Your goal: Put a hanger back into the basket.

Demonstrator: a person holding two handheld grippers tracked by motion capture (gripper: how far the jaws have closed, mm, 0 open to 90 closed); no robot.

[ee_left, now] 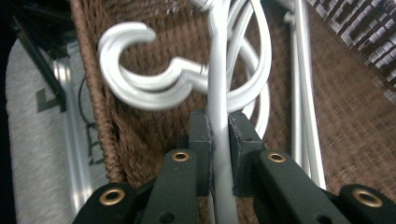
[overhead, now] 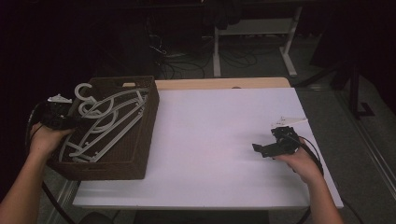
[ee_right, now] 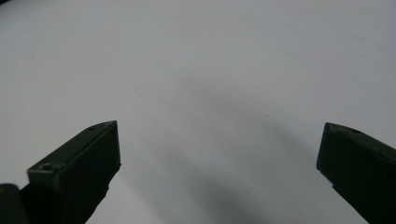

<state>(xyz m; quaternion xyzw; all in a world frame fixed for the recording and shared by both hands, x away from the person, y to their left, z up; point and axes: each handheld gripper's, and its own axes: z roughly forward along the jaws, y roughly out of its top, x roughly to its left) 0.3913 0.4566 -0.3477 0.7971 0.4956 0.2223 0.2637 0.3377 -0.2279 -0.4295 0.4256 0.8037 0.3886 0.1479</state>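
Inside brown basket (overhead: 140, 158), white hangers (overhead: 109, 121)

— Any lettering, labels, brands or numbers noted?
— None legible. Checked hangers (ee_left: 219, 70), basket (overhead: 140, 154), table (overhead: 210, 154); found no readable marks, no signs anywhere.

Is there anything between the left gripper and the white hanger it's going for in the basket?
Nothing visible. The left gripper is already shut on a bar of a white hanger, with its pads pressed on both sides. Other hangers lie tangled beside it in the brown basket, and a hook curls just to the left.
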